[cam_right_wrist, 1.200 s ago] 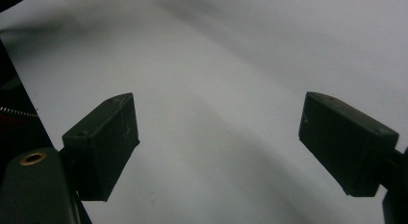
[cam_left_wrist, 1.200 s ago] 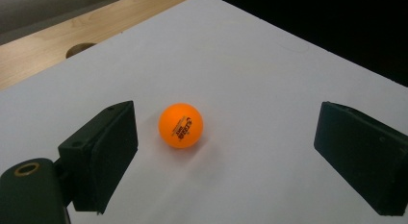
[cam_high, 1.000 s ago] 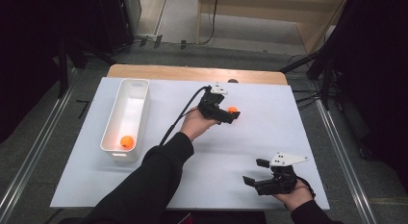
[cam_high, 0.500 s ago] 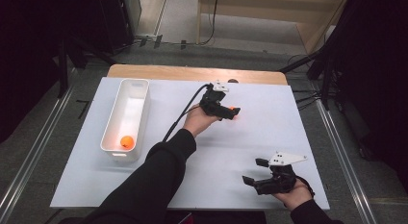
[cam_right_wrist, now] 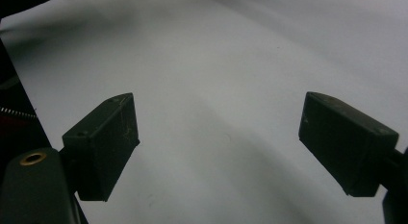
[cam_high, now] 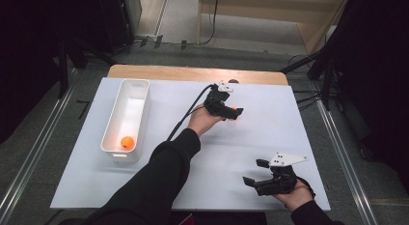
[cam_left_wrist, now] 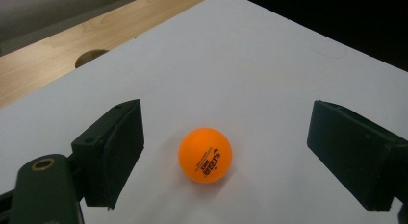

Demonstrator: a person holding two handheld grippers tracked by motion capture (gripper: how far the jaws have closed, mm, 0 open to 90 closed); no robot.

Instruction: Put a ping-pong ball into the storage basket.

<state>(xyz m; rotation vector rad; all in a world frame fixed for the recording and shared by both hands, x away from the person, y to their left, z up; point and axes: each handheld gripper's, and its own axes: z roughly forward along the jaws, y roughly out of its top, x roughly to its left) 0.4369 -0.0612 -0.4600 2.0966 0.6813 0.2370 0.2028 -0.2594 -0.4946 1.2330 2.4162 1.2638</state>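
One white sheet (cam_high: 270,138) over wooden table (cam_high: 193,73)

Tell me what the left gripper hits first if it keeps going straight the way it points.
Probably the orange ping-pong ball, lying on the white sheet between the left gripper's open jaws, touching neither.

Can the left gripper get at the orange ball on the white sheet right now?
Probably yes: the orange ball lies between the open jaws of the left gripper, with bare gaps on both sides.
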